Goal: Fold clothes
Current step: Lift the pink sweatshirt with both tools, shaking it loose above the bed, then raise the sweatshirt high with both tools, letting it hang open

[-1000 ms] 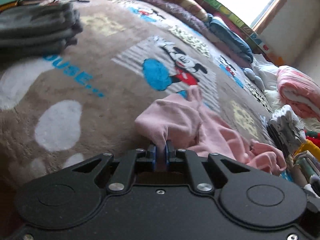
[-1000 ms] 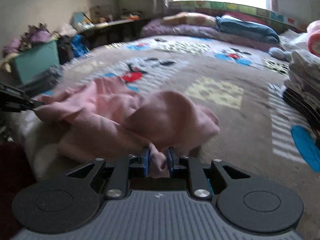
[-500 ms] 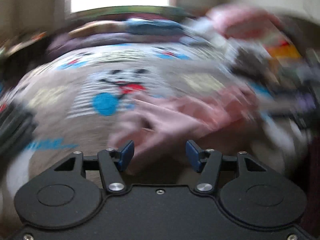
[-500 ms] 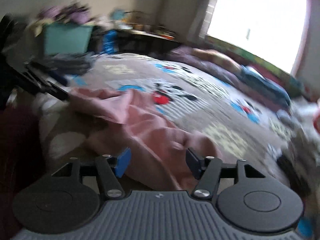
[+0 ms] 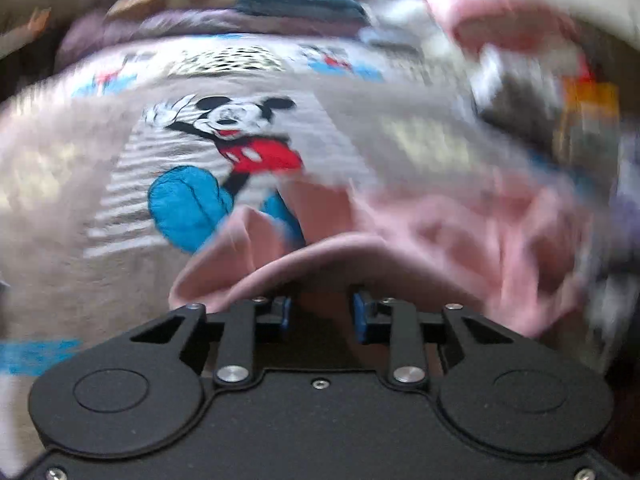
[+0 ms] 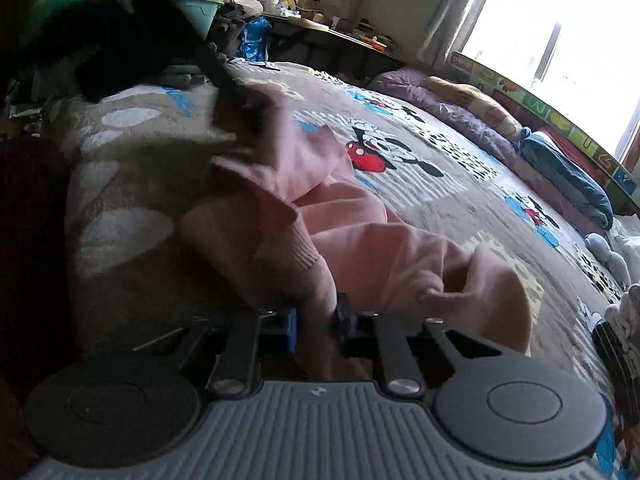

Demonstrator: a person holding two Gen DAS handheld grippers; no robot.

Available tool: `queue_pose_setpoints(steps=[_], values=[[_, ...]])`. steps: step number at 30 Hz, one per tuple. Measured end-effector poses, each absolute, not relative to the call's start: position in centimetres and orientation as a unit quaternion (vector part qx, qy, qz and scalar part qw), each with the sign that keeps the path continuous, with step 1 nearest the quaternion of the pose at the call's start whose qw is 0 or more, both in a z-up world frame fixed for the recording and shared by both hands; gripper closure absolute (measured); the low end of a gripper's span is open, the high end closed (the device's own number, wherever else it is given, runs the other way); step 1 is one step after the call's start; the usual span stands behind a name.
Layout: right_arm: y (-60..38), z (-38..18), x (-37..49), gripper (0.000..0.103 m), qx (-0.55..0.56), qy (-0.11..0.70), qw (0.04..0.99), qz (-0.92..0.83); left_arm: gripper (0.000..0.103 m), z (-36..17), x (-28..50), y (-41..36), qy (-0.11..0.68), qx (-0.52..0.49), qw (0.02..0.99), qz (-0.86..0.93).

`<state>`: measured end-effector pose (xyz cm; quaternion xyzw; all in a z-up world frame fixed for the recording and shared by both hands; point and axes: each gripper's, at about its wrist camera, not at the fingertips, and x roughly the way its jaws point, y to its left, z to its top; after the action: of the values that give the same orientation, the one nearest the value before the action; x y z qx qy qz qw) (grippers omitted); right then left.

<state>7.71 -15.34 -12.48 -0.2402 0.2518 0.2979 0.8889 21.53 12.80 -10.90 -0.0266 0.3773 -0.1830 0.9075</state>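
Note:
A crumpled pink garment lies on the cartoon-mouse blanket near the bed's front edge. My left gripper has its blue-padded fingers drawn in on a thick fold of the hem, which arches over them. In the right wrist view the same pink garment spreads ahead, and my right gripper is shut on its ribbed cuff. The left gripper shows there as a dark blur at a raised corner of the cloth. The left wrist view is smeared by motion.
Stacks of folded clothes line the bed's right side. Pillows and bedding run under the window. A teal bin and clutter stand beyond the left edge, with a grey folded pile nearby. The blanket beyond the garment is bare.
Both grippers held the garment a second ago, stood wide open half a second ago, and now have closed in on new spots of the cloth. Both cameras have swung.

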Motion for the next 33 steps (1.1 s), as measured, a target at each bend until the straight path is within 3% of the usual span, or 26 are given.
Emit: queue_pose_setpoints(steps=[5, 9, 10, 12, 19, 23, 26, 28, 29, 31, 33], values=[[-15.8, -12.7, 7.6, 0.082, -0.233, 0.252, 0.894, 0.289, 0.076, -10.9, 24.0, 12.3, 0.383, 0.008, 0.917, -0.115], [-16.0, -12.4, 7.2, 0.071, -0.232, 0.242, 0.897, 0.288, 0.074, -9.2, 19.4, 12.1, 0.330, 0.062, 0.932, -0.138], [-16.1, -12.3, 7.1, 0.069, -0.233, 0.241, 0.896, 0.290, 0.072, -9.1, 18.1, 11.9, 0.323, 0.084, 0.930, -0.152], [-16.1, -12.3, 6.9, 0.064, -0.237, 0.236, 0.895, 0.295, 0.053, -9.2, 15.7, 11.5, 0.312, 0.132, 0.923, -0.186], [-15.0, -12.9, 5.2, 0.048, -0.315, 0.206, 0.876, 0.301, 0.051, -12.0, 11.2, 8.4, 0.258, 0.292, 0.875, -0.287], [-14.7, -13.2, 5.6, 0.047, -0.328, 0.202, 0.873, 0.298, 0.051, -13.8, 11.7, 6.9, 0.223, 0.365, 0.852, -0.302], [-14.5, -13.2, 6.2, 0.048, -0.323, 0.205, 0.871, 0.307, 0.052, -15.2, 12.3, 5.9, 0.196, 0.431, 0.826, -0.306], [-14.4, -13.2, 6.6, 0.054, -0.317, 0.207, 0.871, 0.313, 0.058, -15.8, 12.4, 5.5, 0.185, 0.462, 0.810, -0.311], [-14.5, -13.0, 6.8, 0.062, -0.307, 0.212, 0.872, 0.316, 0.068, -15.8, 12.6, 5.3, 0.183, 0.464, 0.809, -0.313], [-14.7, -12.7, 7.3, 0.074, -0.285, 0.224, 0.874, 0.323, 0.069, -15.5, 12.9, 5.1, 0.182, 0.465, 0.810, -0.307], [-15.3, -11.9, 7.4, 0.086, -0.263, 0.225, 0.880, 0.326, 0.087, -15.2, 13.1, 4.9, 0.183, 0.471, 0.809, -0.300]])
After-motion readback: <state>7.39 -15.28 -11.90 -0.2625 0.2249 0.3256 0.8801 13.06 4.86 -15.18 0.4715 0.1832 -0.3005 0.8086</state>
